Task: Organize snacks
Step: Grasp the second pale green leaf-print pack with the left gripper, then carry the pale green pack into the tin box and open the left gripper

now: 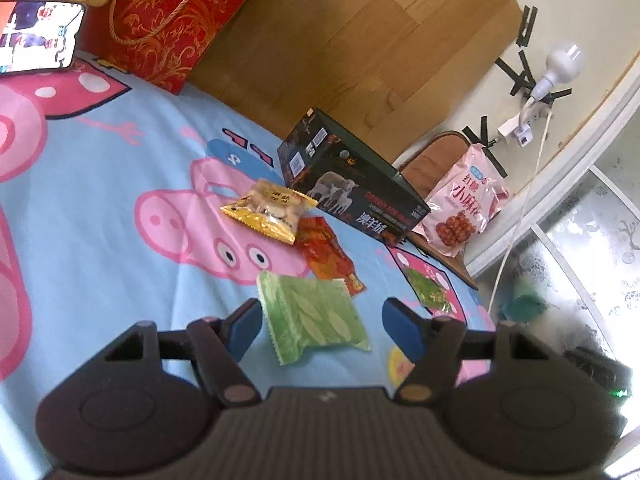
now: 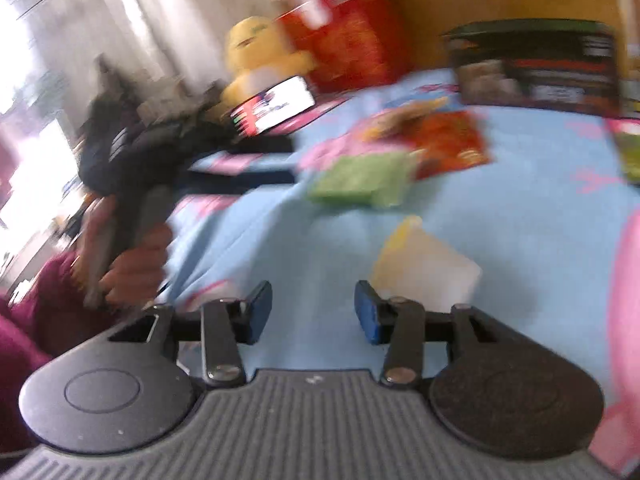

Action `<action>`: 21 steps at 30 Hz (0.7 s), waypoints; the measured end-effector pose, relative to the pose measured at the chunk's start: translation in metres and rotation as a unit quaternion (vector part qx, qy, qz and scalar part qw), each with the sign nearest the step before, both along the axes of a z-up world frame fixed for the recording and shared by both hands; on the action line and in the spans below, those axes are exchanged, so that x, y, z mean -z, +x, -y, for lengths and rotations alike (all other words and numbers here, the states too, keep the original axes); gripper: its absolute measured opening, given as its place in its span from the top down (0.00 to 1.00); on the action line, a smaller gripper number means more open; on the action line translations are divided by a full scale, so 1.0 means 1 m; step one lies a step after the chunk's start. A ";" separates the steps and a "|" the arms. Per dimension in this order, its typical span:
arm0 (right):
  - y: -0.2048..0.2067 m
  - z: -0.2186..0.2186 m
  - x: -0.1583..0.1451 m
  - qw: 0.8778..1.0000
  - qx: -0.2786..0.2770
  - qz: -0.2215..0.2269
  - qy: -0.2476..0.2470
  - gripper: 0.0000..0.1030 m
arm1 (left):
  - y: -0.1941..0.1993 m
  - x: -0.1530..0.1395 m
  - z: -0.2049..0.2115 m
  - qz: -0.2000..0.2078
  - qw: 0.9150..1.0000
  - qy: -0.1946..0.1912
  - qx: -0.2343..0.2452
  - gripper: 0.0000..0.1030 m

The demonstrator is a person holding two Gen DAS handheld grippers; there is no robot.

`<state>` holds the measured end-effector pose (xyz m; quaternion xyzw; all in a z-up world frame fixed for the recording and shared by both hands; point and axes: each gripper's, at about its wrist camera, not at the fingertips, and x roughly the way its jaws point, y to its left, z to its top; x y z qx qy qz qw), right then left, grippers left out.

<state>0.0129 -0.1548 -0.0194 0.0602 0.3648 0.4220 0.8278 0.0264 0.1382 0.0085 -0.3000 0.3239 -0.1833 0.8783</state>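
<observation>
Snack packets lie on a blue cartoon-pig bedsheet [image 1: 100,240]. A light green packet [image 1: 316,316] lies between the fingers of my open left gripper [image 1: 322,326], not gripped. Beyond it lie a red-orange packet [image 1: 328,258], a yellow packet [image 1: 268,210] and a small green packet [image 1: 430,290]. A dark open box [image 1: 352,184] stands behind them. My right gripper [image 2: 314,310] is open and empty above the sheet; a pale yellow packet [image 2: 426,268] lies just right of its right finger. The right wrist view is blurred and also shows the green packet [image 2: 360,180], the red packet [image 2: 448,140] and the box [image 2: 536,68].
A red gift bag [image 1: 172,20], a phone [image 1: 38,36] and a yellow plush toy [image 2: 260,56] sit at the bed's far side. A pink snack bag [image 1: 460,204] leans by the wall. The hand holding the left gripper [image 2: 136,252] shows in the right wrist view.
</observation>
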 end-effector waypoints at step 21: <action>0.005 -0.053 0.004 0.979 0.035 0.147 -0.136 0.55 | 0.004 0.012 0.051 -0.045 0.994 0.038 0.094 0.67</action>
